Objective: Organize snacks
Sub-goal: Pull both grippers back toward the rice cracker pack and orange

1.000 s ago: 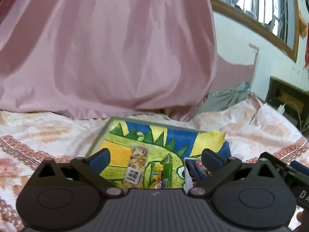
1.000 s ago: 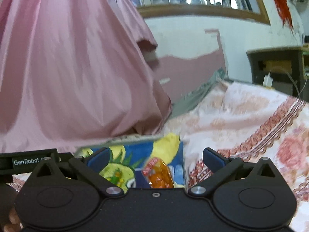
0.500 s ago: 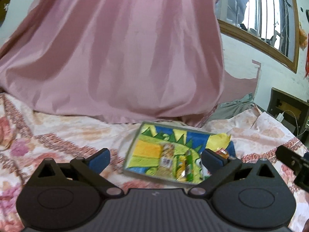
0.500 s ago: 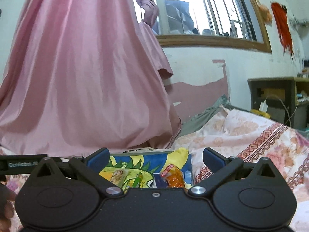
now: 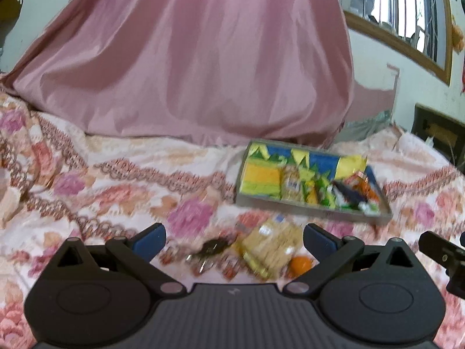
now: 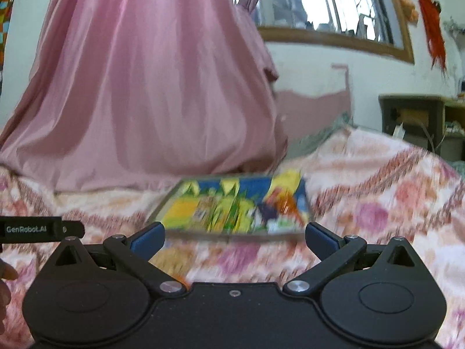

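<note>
A colourful tray [image 5: 255, 200] with a cartoon print lies on the floral bedspread and holds several snack packets; it also shows, blurred, in the right wrist view [image 6: 165, 206]. In front of it lie a tan snack packet [image 5: 270, 247], a small orange item [image 5: 300, 263] and a dark bunch of keys [image 5: 210, 248]. My left gripper [image 5: 234, 240] is open and empty, hovering just before the loose packet. My right gripper [image 6: 234, 237] is open and empty, short of the tray's near rim.
A large pink cloth [image 5: 186, 58] hangs behind the tray. The floral bedspread [image 5: 101, 180] spreads left and right. A dark cabinet [image 6: 412, 119] stands at the far right under a window. The other gripper's body [image 5: 444, 256] shows at the right edge.
Both grippers have pulled back and away from the tray, which now looks smaller and farther. Loose items on the bedspread have come into the left wrist view. Both stay open.
</note>
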